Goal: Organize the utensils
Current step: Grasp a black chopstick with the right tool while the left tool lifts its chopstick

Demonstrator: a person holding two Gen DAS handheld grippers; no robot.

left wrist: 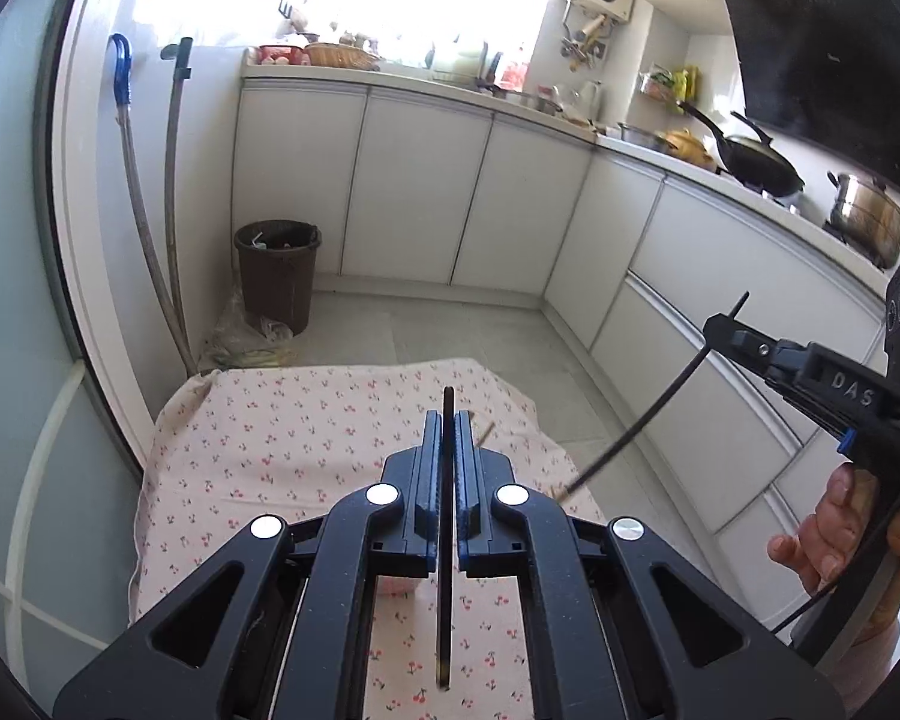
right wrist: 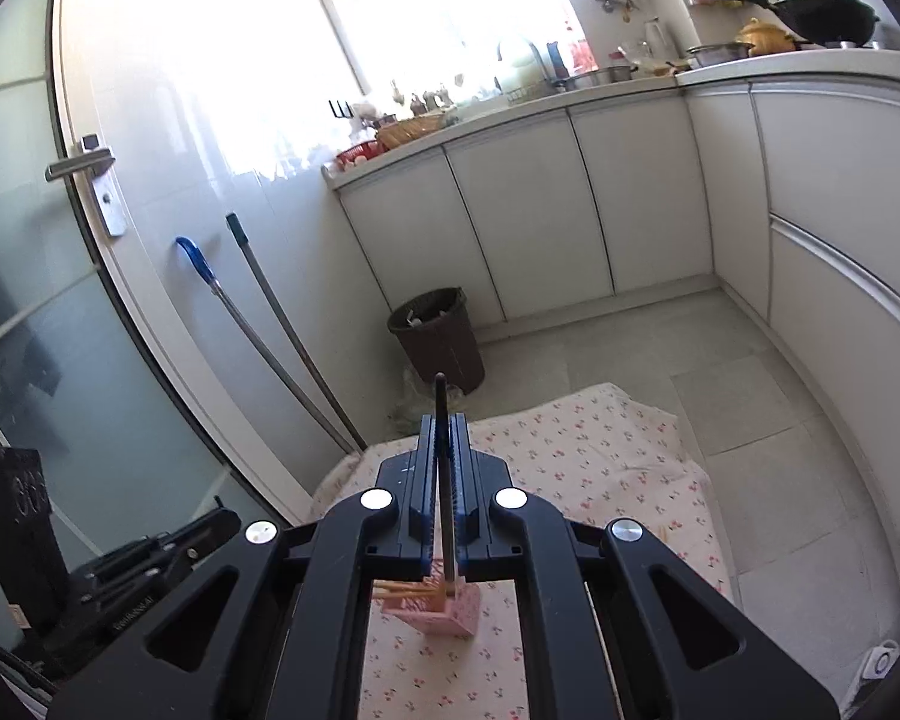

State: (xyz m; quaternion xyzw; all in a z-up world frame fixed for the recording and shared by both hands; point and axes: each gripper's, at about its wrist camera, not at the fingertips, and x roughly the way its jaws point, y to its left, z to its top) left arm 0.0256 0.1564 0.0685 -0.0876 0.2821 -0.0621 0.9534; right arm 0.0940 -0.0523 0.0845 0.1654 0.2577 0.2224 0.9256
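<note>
Left gripper point(left wrist: 448, 438), mine, jaws clamped on a flat, dark, slender utensil handle point(left wrist: 445, 570) that runs on past them at both ends. Right gripper point(right wrist: 444, 444), likewise pressed together on a thin dark rod-like utensil point(right wrist: 441, 402); in the left wrist view this rod point(left wrist: 660, 408) slants down from my right gripper point(left wrist: 727, 327). Below both, a cherry-print cloth point(right wrist: 600, 456) covers the table, bearing a pink box-shaped holder point(right wrist: 450, 615) with pale wooden sticks. Beyond: brown waste bin point(left wrist: 279, 270) on the floor, white kitchen cabinets point(left wrist: 414, 192).
</note>
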